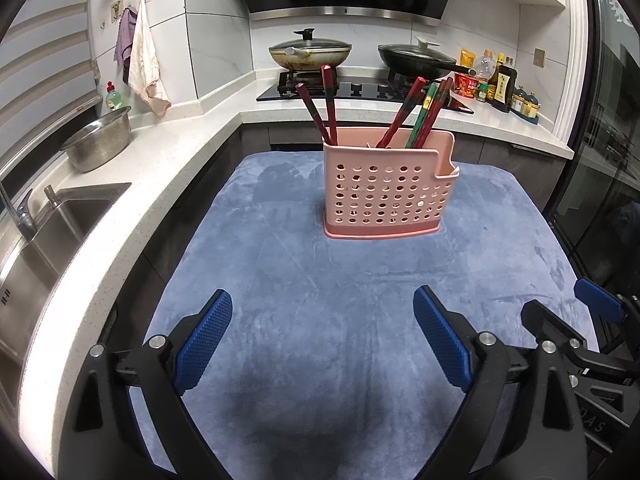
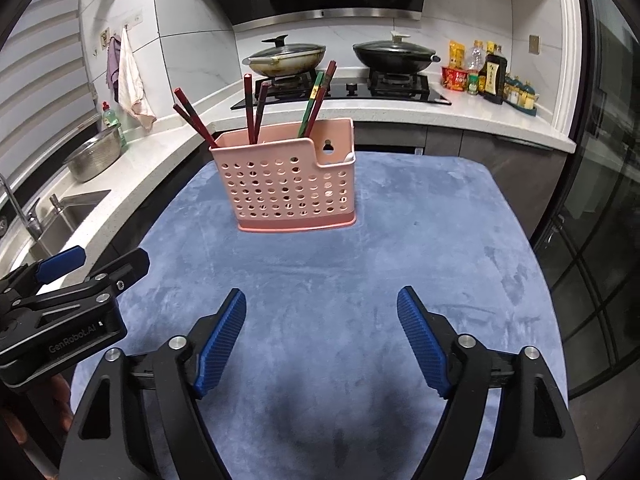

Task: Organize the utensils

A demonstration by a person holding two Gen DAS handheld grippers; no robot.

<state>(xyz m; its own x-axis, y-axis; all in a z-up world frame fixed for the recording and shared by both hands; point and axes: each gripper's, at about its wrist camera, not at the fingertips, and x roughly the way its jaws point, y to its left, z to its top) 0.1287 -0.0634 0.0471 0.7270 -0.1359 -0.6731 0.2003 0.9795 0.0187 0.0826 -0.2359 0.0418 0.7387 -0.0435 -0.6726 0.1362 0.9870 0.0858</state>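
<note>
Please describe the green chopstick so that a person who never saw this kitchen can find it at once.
On the blue cloth stands a pink perforated holder with chopsticks upright in it. In the bunch at its notched end leans the green chopstick. It alone is green; the others are dark red.

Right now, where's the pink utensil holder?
The pink utensil holder stands upright on the blue mat, toward its far edge, ahead of both open grippers, with chopsticks sticking out; the stove is behind it.
</note>
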